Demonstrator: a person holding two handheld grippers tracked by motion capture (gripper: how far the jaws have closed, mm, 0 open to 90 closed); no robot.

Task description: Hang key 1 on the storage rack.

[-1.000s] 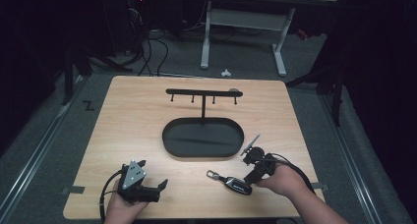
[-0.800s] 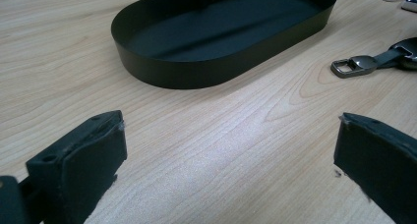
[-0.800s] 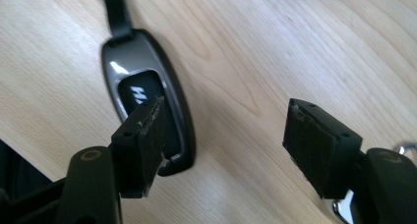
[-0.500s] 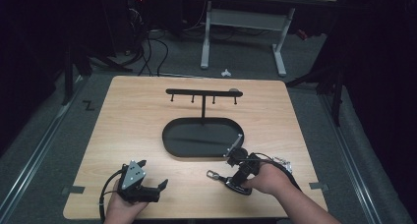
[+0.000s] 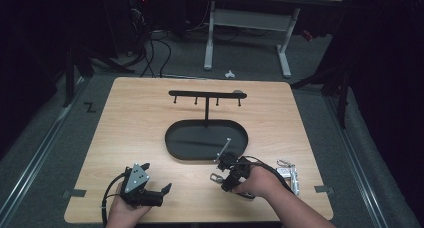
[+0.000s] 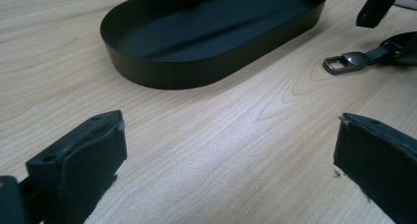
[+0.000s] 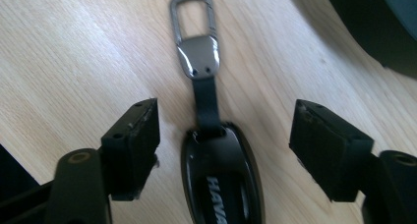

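The key fob [image 7: 223, 177] lies on the table just in front of the tray [image 5: 172, 143], between the right gripper's [image 7: 223, 150] wide jaws, which have just been opening. Light, glossy, likely slippery: grip its flanks, not the floppy strap [image 7: 205, 103]. Left gripper [image 6: 226, 160] gapes empty.

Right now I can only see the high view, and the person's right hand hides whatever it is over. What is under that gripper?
Observer: A black key fob lies on the table between the jaws of the right gripper, which have just been opening; the pads stand clear of it.
Operator: Is anything attached to it?
Observer: A short black strap leads to a metal clip, lying flat ahead of the jaws.
Operator: And the other hand?
Observer: The left gripper has its jaws open with bare wood between them, facing the black oval tray.
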